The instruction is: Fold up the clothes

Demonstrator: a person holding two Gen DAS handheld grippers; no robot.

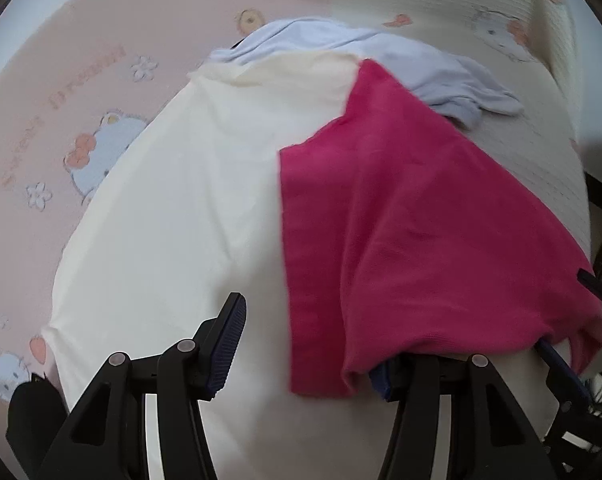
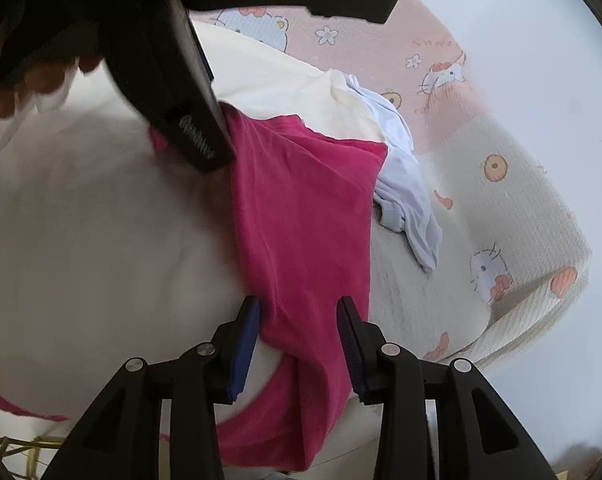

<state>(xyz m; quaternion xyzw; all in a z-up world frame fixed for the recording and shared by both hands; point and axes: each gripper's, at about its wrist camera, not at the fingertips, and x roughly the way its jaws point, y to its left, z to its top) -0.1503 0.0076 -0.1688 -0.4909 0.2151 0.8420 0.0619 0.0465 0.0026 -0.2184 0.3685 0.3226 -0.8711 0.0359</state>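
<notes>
The left gripper point(image 1: 313, 344) stands with its jaws spread wide; its right-hand finger is buried under a draped edge of the pink garment point(image 1: 401, 208), its left-hand finger bare over the cream garment point(image 1: 173, 208), so it clamps nothing. The right gripper point(image 2: 297, 344) is also parted, its two blue pads straddling a band of the pink cloth without pinching it. In the right wrist view the left tool shows at 11 o'clock, pressed against the pink cloth's far edge. The pink garment lies partly doubled across the cream one, which spreads flat toward 9 o'clock over the cartoon-printed bedcover point(image 1: 61, 92); a pale lilac garment point(image 1: 441, 76) sits crumpled at 1 o'clock, beyond both. My reading: a fold of the pink piece is in hand, either being seized or just let go; the pictures fit both. Any further fold would call for a firm pinch on one layer only, keeping the cream cloth beneath undisturbed.
</notes>
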